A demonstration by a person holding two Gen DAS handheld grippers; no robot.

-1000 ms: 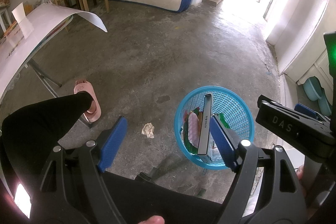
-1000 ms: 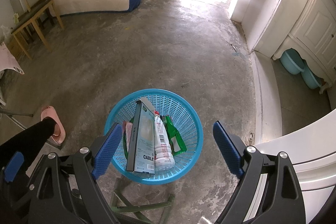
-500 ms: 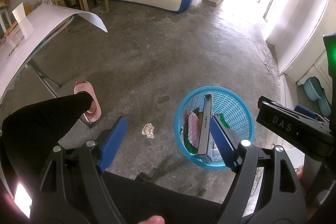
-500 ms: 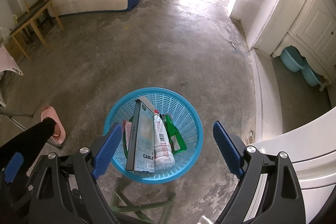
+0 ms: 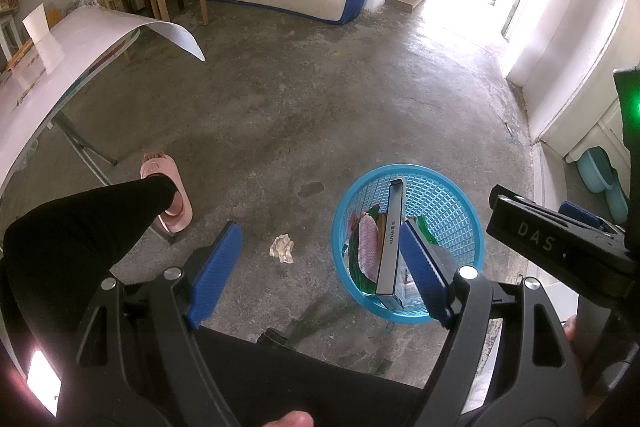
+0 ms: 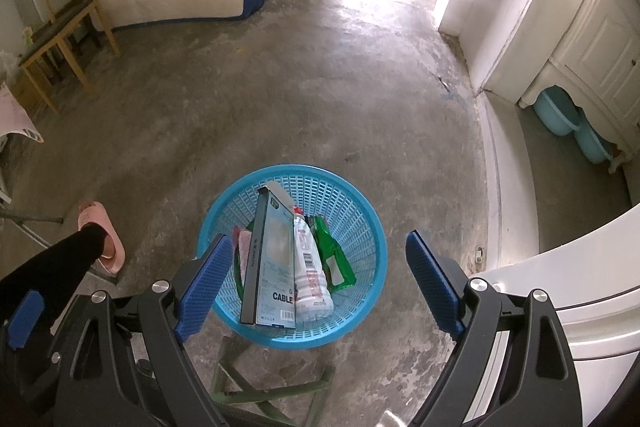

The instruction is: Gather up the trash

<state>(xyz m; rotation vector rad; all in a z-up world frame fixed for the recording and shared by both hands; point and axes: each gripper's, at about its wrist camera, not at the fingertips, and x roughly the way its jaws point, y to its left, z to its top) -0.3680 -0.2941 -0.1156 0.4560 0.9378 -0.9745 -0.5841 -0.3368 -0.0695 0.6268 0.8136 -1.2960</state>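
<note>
On the bare concrete floor (image 5: 320,107) stands a round blue basket (image 6: 362,227), already holding several pieces of trash: a tall flat box (image 6: 272,267) marked CABLE leaning upright, a white plastic bottle (image 6: 310,275) just beside it on its right, a green wrapper (image 6: 332,255) against the bottle, and a pink packet (image 5: 368,243) on the box's other side. One crumpled scrap of paper (image 5: 282,247) lies on the floor outside the basket, a little to its left. Seen from the left wrist, the left tool (image 5: 320,271) hangs above the floor with its blue pads spread wide and nothing between them; the paper scrap shows in the gap between the pads, nearer the left pad, well below and not touched, while the right pad overlaps the basket's near side in the view. From the right wrist, the right tool (image 6: 320,279) is likewise spread wide and empty, held over the basket so that the box and bottle show between its pads without contact. A person's leg in black, with a pink slipper (image 5: 170,193) on the foot, stands left of the scrap. A tabletop (image 5: 60,67) draped with a white sheet sits at the far left.
</note>
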